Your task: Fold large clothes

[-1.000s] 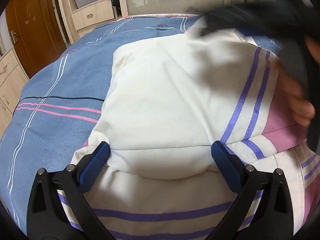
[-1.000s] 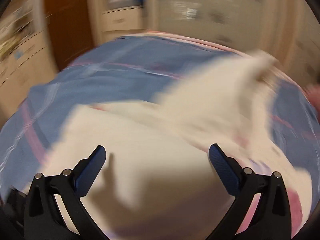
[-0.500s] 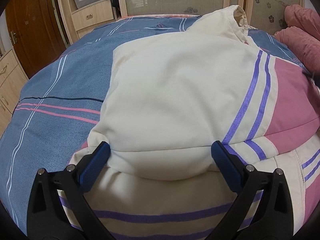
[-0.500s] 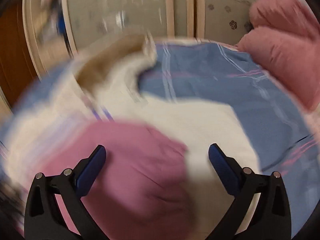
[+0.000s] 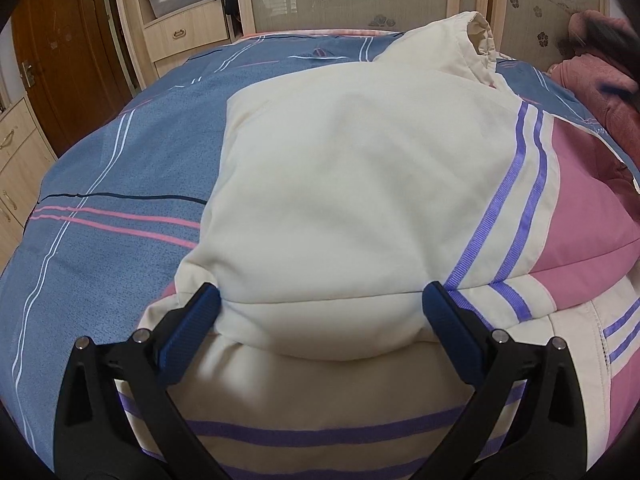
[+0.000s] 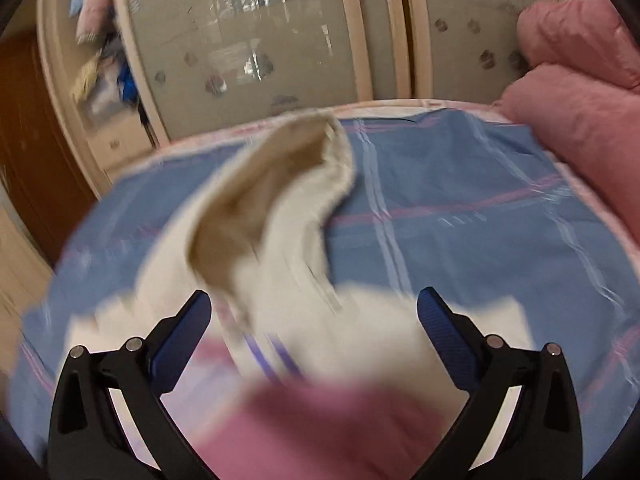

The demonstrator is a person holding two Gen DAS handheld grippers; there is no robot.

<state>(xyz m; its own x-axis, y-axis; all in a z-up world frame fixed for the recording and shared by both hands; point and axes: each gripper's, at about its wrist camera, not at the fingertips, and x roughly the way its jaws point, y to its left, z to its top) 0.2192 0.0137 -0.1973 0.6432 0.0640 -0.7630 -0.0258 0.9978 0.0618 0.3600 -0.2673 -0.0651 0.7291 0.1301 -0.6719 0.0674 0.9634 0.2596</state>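
— While the left gripper (image 5: pixel 320 308) hangs low over the jacket (image 5: pixel 352 184), how do its jaws stand?
— Spread wide, released, with a rounded cream fold bulging between the blue ribbed pads (image 5: pixel 191 328), which press against that fold on either side.
— And the right gripper (image 6: pixel 314 312)?
— Also wide apart, grasping nothing, hovering above the same jacket (image 6: pixel 280 264); that view is smeared by motion.
— What is the garment like?
— Puffy and smooth, cream with purple ribbon stripes and pink panels, folded over itself, its gathered cuff (image 5: pixel 480 36) sticking up at the far end.
— Where does it lie?
— On a blue bedspread (image 5: pixel 120 184) with pink and white lines. Open bedding lies to the left; pink pillows (image 6: pixel 580 80) crowd the right edge, wardrobe doors (image 6: pixel 248 40) behind.
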